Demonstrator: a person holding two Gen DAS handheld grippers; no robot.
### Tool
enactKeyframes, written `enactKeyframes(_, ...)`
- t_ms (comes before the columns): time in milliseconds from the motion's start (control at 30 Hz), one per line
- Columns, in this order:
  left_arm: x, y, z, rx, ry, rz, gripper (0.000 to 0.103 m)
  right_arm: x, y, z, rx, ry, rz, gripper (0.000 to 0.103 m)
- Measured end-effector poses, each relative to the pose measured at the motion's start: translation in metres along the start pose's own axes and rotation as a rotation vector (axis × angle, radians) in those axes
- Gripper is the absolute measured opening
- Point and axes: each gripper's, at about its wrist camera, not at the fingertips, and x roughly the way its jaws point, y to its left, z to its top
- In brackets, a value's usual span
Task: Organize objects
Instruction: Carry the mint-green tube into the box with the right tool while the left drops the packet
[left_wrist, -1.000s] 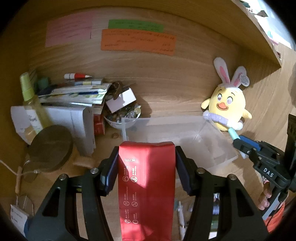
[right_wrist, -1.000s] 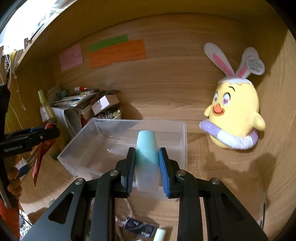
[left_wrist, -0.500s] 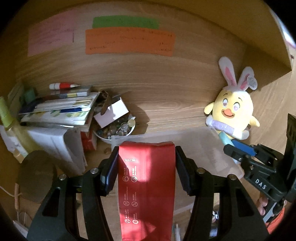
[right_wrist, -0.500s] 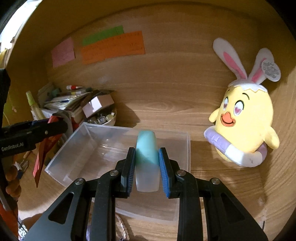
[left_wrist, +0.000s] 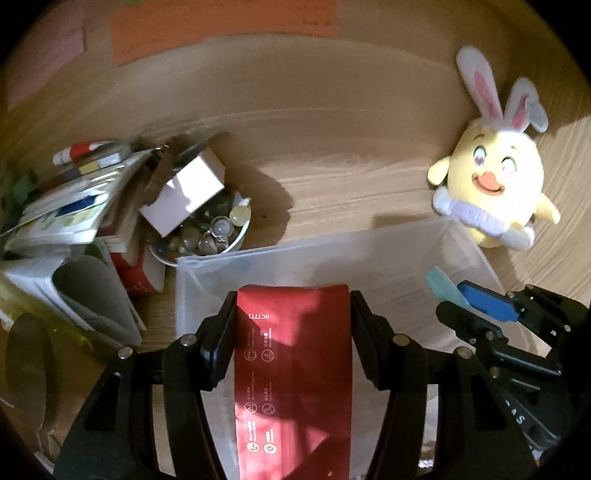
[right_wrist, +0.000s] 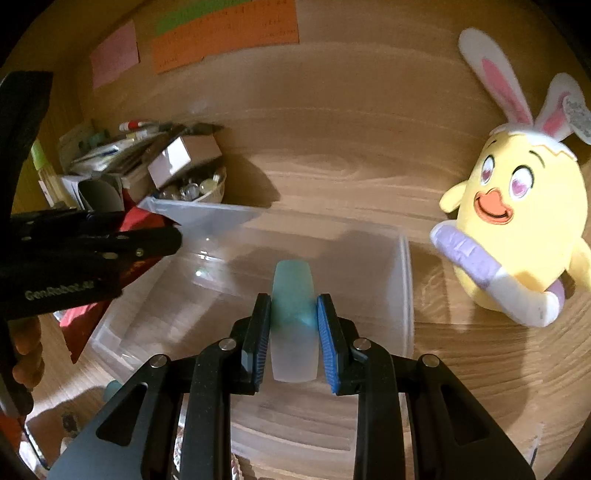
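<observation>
Our left gripper (left_wrist: 293, 321) is clamped on a red pouch (left_wrist: 293, 373) printed "HC7771" near its top edge, held over the near end of the clear plastic bin (left_wrist: 369, 251). Our right gripper (right_wrist: 293, 325) pinches a pale teal tube (right_wrist: 293, 295) between its blue pads (right_wrist: 327, 332), above the same bin (right_wrist: 404, 280). We read "GenRobot.ai" on the left tool's side in the right wrist view. A yellow bunny-eared chick plush (right_wrist: 517, 236) sits just beside the bin's far right corner.
</observation>
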Motion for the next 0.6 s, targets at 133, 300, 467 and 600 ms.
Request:
enactKeyframes(133,0.014,-0.006,0.004,0.007,0.031,-0.003,0.057,0.01,0.002,-0.001,-0.02,0.035,-0.008,0.023)
enactKeyframes(300,0.028,-0.011,0.007,0.018,0.065,-0.008,0.057,0.016,0.006,0.0,-0.053,0.057,-0.033,0.023)
enactKeyframes(467,0.04,-0.016,0.005,0.034,0.097,-0.018,0.057,0.021,0.01,0.003,-0.065,0.068,-0.043,0.023)
enactKeyframes(600,0.042,-0.017,0.003,0.039,0.116,-0.036,0.057,0.021,0.011,0.002,-0.065,0.075,-0.046,0.023)
